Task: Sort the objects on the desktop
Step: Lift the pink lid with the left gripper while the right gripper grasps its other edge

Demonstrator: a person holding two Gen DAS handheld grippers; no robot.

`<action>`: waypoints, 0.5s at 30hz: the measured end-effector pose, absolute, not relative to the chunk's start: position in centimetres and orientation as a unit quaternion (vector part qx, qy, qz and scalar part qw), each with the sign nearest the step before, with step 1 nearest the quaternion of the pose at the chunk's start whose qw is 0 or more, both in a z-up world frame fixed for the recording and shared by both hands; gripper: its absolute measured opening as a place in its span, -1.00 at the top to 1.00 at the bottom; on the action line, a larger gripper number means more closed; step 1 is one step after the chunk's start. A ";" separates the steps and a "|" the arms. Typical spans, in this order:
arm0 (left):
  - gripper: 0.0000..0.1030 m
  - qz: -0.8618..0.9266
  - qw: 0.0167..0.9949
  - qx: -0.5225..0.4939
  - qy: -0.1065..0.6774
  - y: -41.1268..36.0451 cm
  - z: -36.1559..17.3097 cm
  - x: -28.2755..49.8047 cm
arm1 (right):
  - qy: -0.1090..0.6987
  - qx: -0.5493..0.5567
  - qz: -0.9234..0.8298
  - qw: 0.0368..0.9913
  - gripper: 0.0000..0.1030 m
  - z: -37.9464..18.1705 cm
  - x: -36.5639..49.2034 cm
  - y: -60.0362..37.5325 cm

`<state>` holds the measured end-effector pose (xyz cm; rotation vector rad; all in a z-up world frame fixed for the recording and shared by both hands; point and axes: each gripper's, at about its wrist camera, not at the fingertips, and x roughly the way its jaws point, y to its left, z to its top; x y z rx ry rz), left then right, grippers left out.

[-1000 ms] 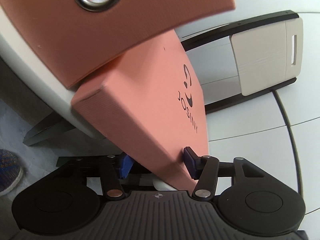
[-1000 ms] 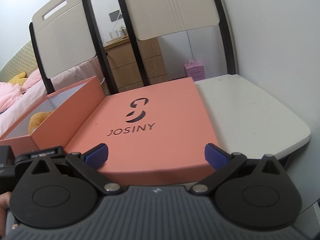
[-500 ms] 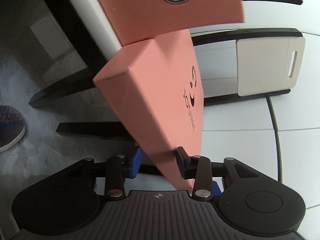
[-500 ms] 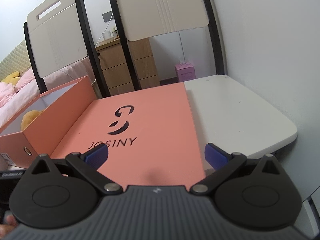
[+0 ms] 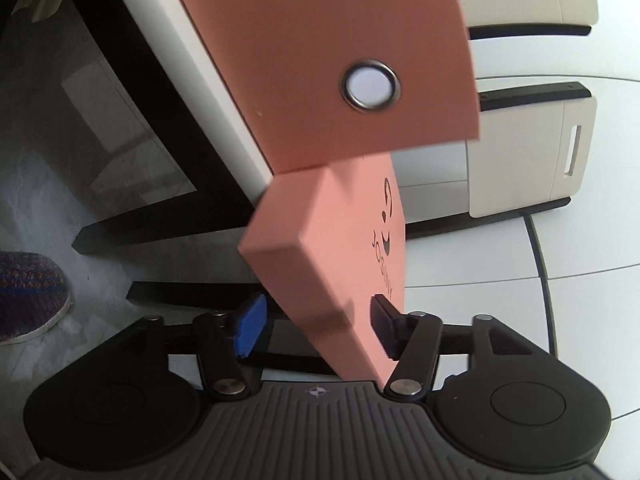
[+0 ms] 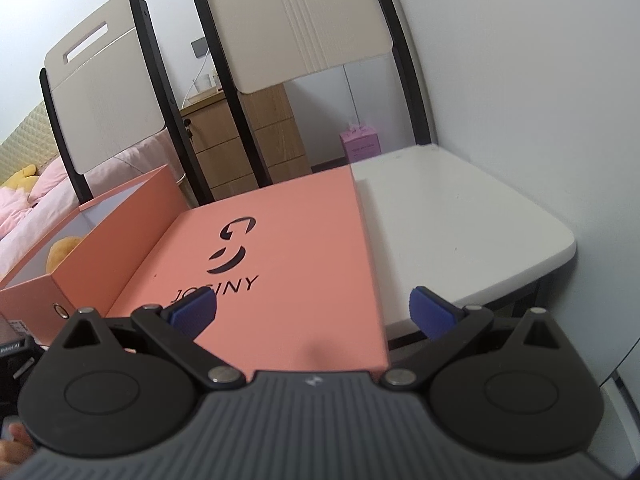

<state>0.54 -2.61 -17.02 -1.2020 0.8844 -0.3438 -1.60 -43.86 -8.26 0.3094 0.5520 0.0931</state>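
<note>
A salmon-pink box lid (image 5: 332,248) printed JOSINY sits between the fingers of my left gripper (image 5: 316,328), which is closed on its edge. The lid also shows in the right wrist view (image 6: 280,264), lying flat and overhanging the white table (image 6: 460,232). The open pink box (image 6: 120,220) with a metal eyelet (image 5: 370,86) stands beside the lid, a yellow plush toy (image 6: 64,250) inside it. My right gripper (image 6: 312,314) is open and empty, hovering just above the lid's near end.
Two beige chairs with black frames (image 6: 300,28) stand behind the table. A white wall (image 6: 540,80) is close on the right. A wooden drawer unit (image 6: 248,140) and a small pink box (image 6: 362,146) are behind. A slipper (image 5: 28,292) lies on the floor.
My left gripper has pulled back with the lid, so the lid looks smaller and the box end with the eyelet sits lower in view. My right gripper has drawn back and risen slightly.
</note>
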 end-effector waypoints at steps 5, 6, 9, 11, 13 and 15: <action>-0.32 -0.138 0.730 -0.543 0.390 -1.8 -17.6 2.1 | 0.283 0.177 0.051 0.941 -1.00 -8.6 -1.3 -44.5; -0.29 -0.146 0.726 -0.550 0.386 -1.6 -17.8 2.4 | 0.285 0.182 0.053 0.940 -1.00 -8.7 -1.2 -44.6; -0.12 -0.159 0.718 -0.556 0.387 -1.6 -18.3 2.9 | 0.290 0.190 0.055 0.937 -1.00 -8.8 -0.9 -44.8; -0.05 -0.161 0.714 -0.561 0.386 -1.5 -18.4 3.0 | 0.294 0.191 0.053 0.935 -1.00 -9.0 -0.6 -44.9; 0.01 -0.167 0.718 -0.563 0.373 -1.4 -18.3 2.6 | 0.299 0.194 0.052 0.933 -1.00 -9.2 -0.3 -45.1; 0.04 -0.174 0.719 -0.563 0.368 -1.2 -17.8 2.0 | 0.302 0.188 0.043 0.934 -1.00 -9.4 -0.2 -45.3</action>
